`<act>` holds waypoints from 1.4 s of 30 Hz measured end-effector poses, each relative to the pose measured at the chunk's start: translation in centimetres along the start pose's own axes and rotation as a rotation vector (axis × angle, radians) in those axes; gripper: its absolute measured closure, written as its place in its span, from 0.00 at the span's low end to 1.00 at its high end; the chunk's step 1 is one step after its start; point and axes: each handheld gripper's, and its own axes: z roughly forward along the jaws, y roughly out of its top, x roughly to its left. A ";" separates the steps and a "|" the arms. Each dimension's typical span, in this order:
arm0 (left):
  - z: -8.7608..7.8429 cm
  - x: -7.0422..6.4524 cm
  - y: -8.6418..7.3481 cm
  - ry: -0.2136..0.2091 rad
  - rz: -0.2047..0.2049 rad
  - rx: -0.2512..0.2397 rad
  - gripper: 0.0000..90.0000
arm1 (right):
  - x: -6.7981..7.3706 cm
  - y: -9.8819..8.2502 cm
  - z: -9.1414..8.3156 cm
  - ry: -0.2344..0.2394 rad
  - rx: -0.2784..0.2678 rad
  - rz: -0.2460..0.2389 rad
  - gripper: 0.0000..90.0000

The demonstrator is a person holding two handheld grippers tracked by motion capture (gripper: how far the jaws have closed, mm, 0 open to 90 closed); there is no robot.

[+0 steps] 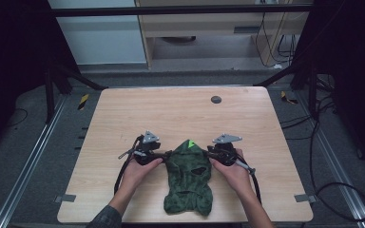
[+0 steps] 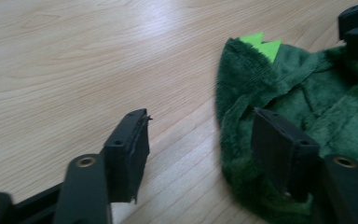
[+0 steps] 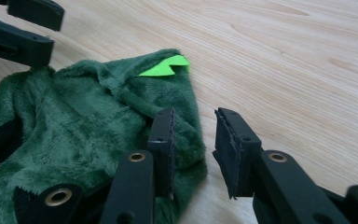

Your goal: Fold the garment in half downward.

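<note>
A dark green plush garment [image 1: 188, 183] with holes and a bright green spiked tab [image 1: 190, 143] lies flat near the table's front edge. My left gripper [image 1: 165, 154] is at its upper left edge and my right gripper [image 1: 208, 153] at its upper right edge, both low on the table. In the left gripper view the left gripper [image 2: 205, 149] is open, with one jaw over the plush [image 2: 307, 98] and the other over bare wood. In the right gripper view the right gripper [image 3: 196, 144] stands open, narrower, with the garment's edge [image 3: 98, 121] reaching into the gap.
The wooden table [image 1: 180, 114] has a small dark round disc [image 1: 216, 99] near its far edge. Cables trail from both grippers toward the front. Black frame struts and floor cables surround the table.
</note>
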 end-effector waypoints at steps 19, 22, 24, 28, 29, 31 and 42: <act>1.7 -0.7 -0.5 0.009 0.077 0.082 0.49 | 0.9 -0.7 1.3 -0.014 0.099 -0.061 0.62; 1.7 -0.7 -0.5 0.009 0.101 0.085 0.52 | 0.9 -0.4 1.4 -0.019 0.117 -0.084 0.62; 1.7 -0.7 -0.4 0.005 0.109 0.087 0.55 | 1.0 -0.3 1.4 -0.018 0.125 -0.089 0.63; 1.8 -0.9 0.1 -0.023 0.136 0.120 0.65 | 1.1 0.3 1.5 -0.018 0.176 -0.116 0.67; 1.7 -1.0 0.1 -0.032 0.144 0.126 0.71 | 1.1 0.7 1.5 -0.006 0.203 -0.124 0.71; 1.7 -1.1 0.1 -0.041 0.142 0.123 0.76 | 1.1 0.9 1.6 0.000 0.223 -0.134 0.74; 1.7 -1.6 0.3 -0.059 0.161 0.154 0.96 | 1.3 1.9 1.8 0.029 0.285 -0.172 0.94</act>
